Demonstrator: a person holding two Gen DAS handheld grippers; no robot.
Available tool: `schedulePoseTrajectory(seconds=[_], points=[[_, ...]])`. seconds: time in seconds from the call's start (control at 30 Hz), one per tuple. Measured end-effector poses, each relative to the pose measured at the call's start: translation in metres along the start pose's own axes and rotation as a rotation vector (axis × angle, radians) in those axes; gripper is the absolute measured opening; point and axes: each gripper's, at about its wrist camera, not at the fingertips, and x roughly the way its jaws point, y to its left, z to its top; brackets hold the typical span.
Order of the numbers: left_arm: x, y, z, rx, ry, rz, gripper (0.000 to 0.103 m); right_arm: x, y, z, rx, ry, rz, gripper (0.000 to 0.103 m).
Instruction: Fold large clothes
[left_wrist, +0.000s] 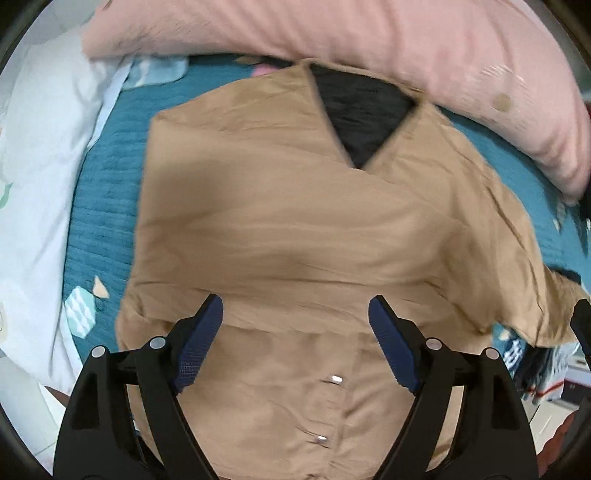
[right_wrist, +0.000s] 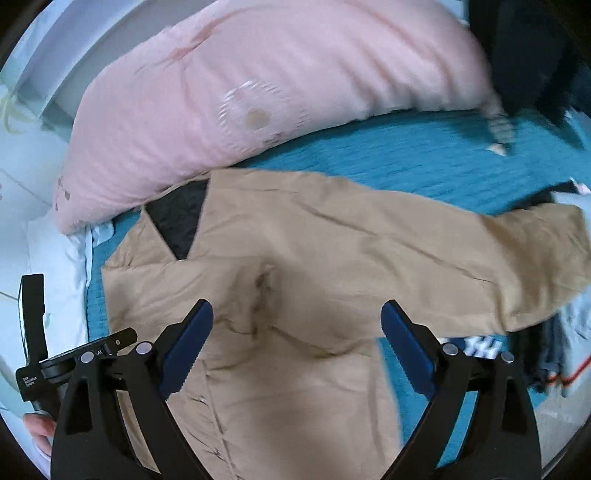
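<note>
A tan jacket (left_wrist: 295, 221) with a dark quilted lining at the collar (left_wrist: 360, 110) lies flat, front up, on a teal bedspread (left_wrist: 103, 192). Metal snaps (left_wrist: 337, 378) run down its front. My left gripper (left_wrist: 295, 314) is open and empty, hovering over the jacket's lower front. In the right wrist view the jacket (right_wrist: 314, 277) has its right sleeve (right_wrist: 517, 251) stretched out to the right. My right gripper (right_wrist: 297, 321) is open and empty above the jacket's right chest. The left gripper's body (right_wrist: 55, 354) shows at the left edge there.
A pink pillow (left_wrist: 369, 44) lies along the far side of the bed, touching the collar; it also shows in the right wrist view (right_wrist: 240, 92). White bedding (left_wrist: 37, 166) lies at left. Dark clothes (right_wrist: 535, 55) sit at far right, more garments (right_wrist: 546, 354) under the sleeve end.
</note>
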Motion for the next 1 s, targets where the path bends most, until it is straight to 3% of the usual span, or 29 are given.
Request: schedulePoseTrajectory(seconds=[0.37, 0.7, 0.77, 0.9, 1.0], points=[[0.0, -0.115, -0.03, 0.16, -0.006, -0.053, 0.082, -0.055, -0.13, -0.007, 0.18, -0.06, -0.082, 0.089], [0.04, -0.183, -0.011, 0.171, 0.052, -0.087, 0.081, -0.065, -0.226, -0.001, 0.295, -0.077, -0.157, 0.089], [0.052, -0.188, -0.004, 0.156, 0.083, -0.119, 0.067, -0.064, -0.239, 0.0, 0.312, -0.079, -0.176, 0.089], [0.082, -0.195, 0.011, 0.107, 0.165, -0.202, 0.051, -0.064, -0.257, 0.003, 0.333, -0.112, -0.191, 0.089], [0.101, -0.201, 0.015, 0.107, 0.206, -0.242, 0.029, -0.053, -0.269, 0.008, 0.344, -0.081, -0.172, 0.089]])
